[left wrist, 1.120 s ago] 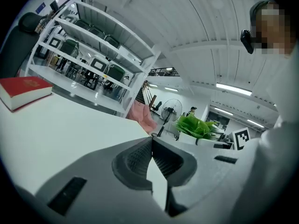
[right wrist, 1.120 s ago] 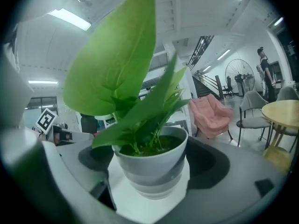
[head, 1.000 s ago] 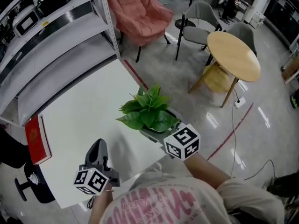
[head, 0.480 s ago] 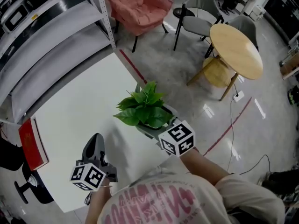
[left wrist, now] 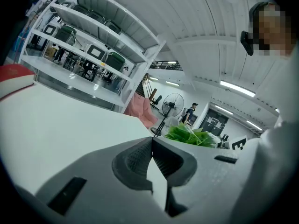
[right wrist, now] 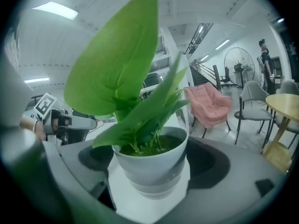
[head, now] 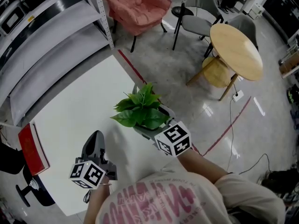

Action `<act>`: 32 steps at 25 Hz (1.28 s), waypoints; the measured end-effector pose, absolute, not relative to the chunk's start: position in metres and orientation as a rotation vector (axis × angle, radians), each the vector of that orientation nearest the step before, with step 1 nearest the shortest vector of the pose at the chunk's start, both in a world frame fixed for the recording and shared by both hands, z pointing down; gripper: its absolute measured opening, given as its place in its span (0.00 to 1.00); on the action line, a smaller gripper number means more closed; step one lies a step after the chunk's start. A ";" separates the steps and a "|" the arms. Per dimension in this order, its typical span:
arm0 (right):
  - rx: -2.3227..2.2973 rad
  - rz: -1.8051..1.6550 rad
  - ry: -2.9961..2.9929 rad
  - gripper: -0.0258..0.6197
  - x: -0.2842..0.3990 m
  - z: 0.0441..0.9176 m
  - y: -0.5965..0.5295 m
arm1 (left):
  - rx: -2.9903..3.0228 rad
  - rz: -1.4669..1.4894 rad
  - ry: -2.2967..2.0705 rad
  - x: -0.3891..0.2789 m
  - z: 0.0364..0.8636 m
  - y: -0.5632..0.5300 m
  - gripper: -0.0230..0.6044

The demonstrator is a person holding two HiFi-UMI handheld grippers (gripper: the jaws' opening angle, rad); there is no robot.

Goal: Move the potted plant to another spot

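The potted plant [head: 139, 110], broad green leaves in a white pot [right wrist: 150, 163], stands near the right edge of the white table [head: 79, 111]. My right gripper [head: 152, 130] reaches in from the near side, and its jaws hug the pot on both sides, shut on it. In the right gripper view the pot leans slightly; I cannot tell whether it is lifted off the table. My left gripper [head: 95, 140] hovers over the table's near left part, well apart from the plant. It is shut, pads touching [left wrist: 152, 146], and holds nothing.
A red book [head: 30, 148] lies at the table's left edge. Metal shelving [head: 46, 41] runs along the far left. On the floor beyond the table stand a pink armchair [head: 135, 3], grey chairs [head: 196, 17] and a round wooden table [head: 236, 50].
The plant and my right gripper have shifted a little to the left, in from the table's right edge. My left gripper has hardly moved.
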State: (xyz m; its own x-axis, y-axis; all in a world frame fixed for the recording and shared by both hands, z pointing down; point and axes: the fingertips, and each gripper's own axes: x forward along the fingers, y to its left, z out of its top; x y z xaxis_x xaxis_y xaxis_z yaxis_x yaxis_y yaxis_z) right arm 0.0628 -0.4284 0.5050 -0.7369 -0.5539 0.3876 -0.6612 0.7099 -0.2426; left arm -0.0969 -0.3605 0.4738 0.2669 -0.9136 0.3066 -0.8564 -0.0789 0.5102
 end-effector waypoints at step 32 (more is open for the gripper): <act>0.893 0.429 -2.631 0.81 0.064 0.515 -0.416 | 1.932 -0.132 -1.610 -0.088 0.472 -0.360 0.04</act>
State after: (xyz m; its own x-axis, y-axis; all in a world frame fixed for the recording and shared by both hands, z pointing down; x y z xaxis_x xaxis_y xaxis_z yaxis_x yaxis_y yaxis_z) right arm 0.0642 -0.4158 0.5148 -0.7496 -0.5288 0.3980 -0.6279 0.7584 -0.1748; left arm -0.0876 -0.3598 0.4718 0.2546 -0.9193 0.3002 -0.8579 -0.0714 0.5088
